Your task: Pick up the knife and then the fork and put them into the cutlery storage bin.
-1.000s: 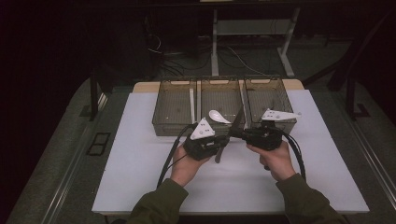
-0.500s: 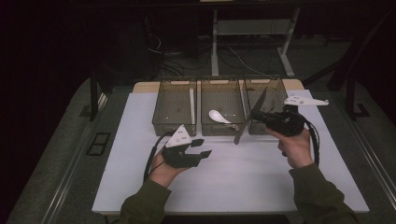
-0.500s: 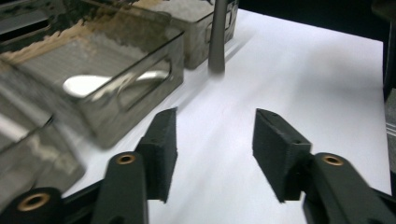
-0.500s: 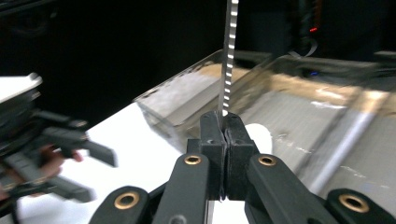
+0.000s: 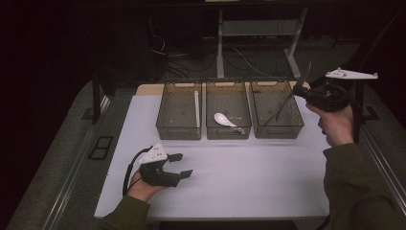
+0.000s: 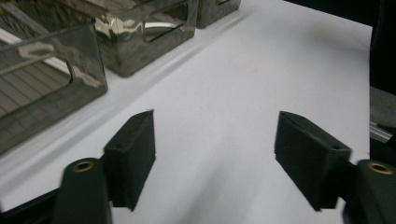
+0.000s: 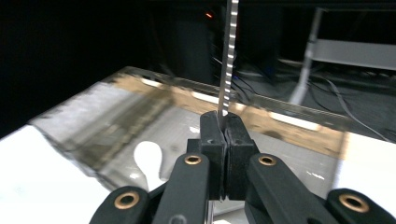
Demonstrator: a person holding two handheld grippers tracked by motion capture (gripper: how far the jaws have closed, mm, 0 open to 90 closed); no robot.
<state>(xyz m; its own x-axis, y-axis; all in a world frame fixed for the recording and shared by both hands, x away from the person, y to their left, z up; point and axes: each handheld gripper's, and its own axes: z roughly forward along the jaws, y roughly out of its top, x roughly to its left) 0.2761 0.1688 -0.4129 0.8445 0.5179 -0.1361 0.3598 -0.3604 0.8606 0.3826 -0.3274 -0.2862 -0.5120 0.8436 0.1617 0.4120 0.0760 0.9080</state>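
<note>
Fingers [image 7: 211,135] around knife [image 7: 228,60]; spoon [image 5: 225,120] in middle bin [image 5: 228,134].

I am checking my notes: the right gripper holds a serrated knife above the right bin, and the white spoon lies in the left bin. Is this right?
Not quite. The white spoon lies in the middle bin, as the high view shows. The right gripper does hold the serrated knife above the right bin.

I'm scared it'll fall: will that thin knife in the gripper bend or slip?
It is probably stiff: the knife stands straight up from the right gripper without drooping. It looks thin, so it is likely light. The pads pinch smooth metal over only a narrow patch, so it could twist or slip if bumped.
</note>
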